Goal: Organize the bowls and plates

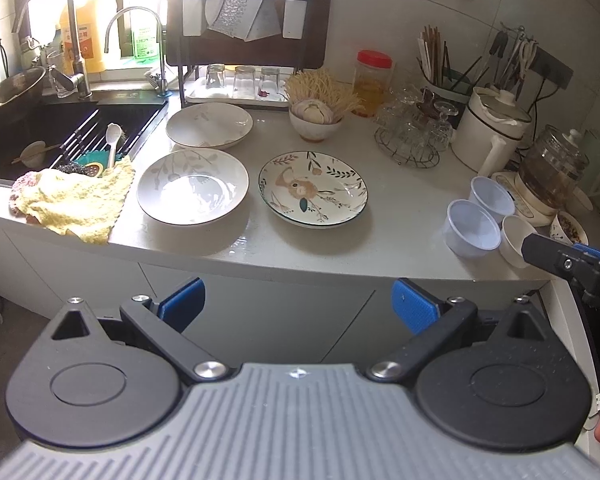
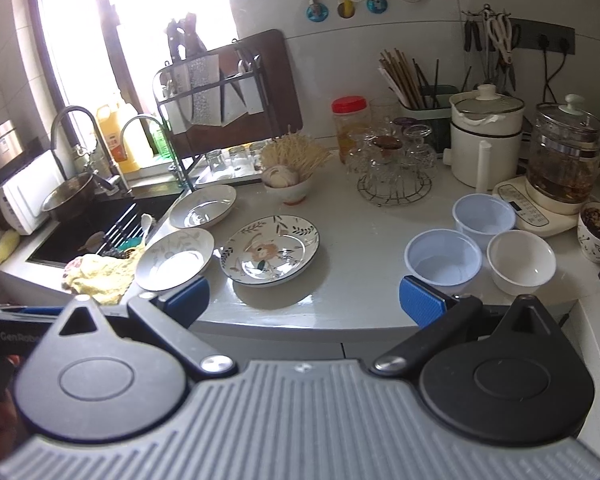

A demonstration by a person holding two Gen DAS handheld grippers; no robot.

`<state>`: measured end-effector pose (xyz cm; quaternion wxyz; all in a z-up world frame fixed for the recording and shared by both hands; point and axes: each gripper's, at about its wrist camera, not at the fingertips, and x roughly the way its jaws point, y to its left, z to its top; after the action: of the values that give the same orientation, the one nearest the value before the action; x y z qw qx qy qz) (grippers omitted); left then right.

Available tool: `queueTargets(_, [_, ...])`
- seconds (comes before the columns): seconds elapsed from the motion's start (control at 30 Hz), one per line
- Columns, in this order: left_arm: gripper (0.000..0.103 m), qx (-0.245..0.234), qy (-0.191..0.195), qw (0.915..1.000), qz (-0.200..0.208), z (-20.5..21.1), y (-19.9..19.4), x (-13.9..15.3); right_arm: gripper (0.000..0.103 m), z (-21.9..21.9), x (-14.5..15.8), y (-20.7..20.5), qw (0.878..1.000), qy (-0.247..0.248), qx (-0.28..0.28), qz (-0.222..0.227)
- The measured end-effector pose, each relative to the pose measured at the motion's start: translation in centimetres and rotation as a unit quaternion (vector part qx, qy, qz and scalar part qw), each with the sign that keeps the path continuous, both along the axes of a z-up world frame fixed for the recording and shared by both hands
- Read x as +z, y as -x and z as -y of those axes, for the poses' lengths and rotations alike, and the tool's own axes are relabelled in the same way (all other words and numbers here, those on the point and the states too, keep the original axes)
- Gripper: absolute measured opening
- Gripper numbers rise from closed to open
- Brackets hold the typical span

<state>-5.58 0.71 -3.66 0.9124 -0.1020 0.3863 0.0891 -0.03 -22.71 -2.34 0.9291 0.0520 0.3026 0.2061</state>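
Three plates lie on the pale counter (image 1: 400, 208): a floral plate (image 1: 313, 188) (image 2: 271, 249) in the middle, a white leaf-patterned plate (image 1: 192, 186) (image 2: 175, 258) to its left, and another white plate (image 1: 209, 125) (image 2: 202, 206) behind. At the right stand two bluish plastic bowls (image 1: 473, 228) (image 2: 443, 258) (image 1: 493, 199) (image 2: 483, 213) and a white bowl (image 1: 514, 240) (image 2: 521, 261). My left gripper (image 1: 298, 306) is open, held short of the counter edge with nothing between its fingers. My right gripper (image 2: 303, 300) is open too, its tips at the counter's front edge, empty.
A sink (image 1: 52, 136) with utensils is at the left, a yellow cloth (image 1: 76, 200) over its corner. Behind stand a dish rack with glasses (image 1: 240, 80), a bowl of noodles (image 1: 316, 120), a red-lidded jar (image 1: 373, 80), glassware on a wire stand (image 1: 408, 132), a white pot (image 1: 492, 128) and a glass kettle (image 1: 552, 176).
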Motion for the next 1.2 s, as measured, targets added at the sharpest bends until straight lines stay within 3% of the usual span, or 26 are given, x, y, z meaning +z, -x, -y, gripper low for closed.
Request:
queueTargets(0.17, [0.101,0.001,0.002,1.0,-0.005,0.0,-0.1,0.1,0.103,-0.7,0.2,0.3,1.0,0.023,0.004,0.012])
queueTargets(0.63, [0.101,0.01,0.007,0.9999,-0.001,-0.3,0.7,0.4,0.103,-1.9,-0.5,0.1,0.999,0.014,0.024,-0.02])
queueTargets(0.93, [0.101,0.005,0.01,0.9998,-0.018,-3.6,-2.1,-1.1,0.103,-5.0,-1.8,-1.4,0.999,0.03,0.011,-0.015])
queueTargets(1.2, [0.101,-0.03,0.015,0.999,-0.028,-7.6,-6.5,-2.1,0.103,-8.4,-2.6,-3.4,0.999,0.031,0.0,-0.013])
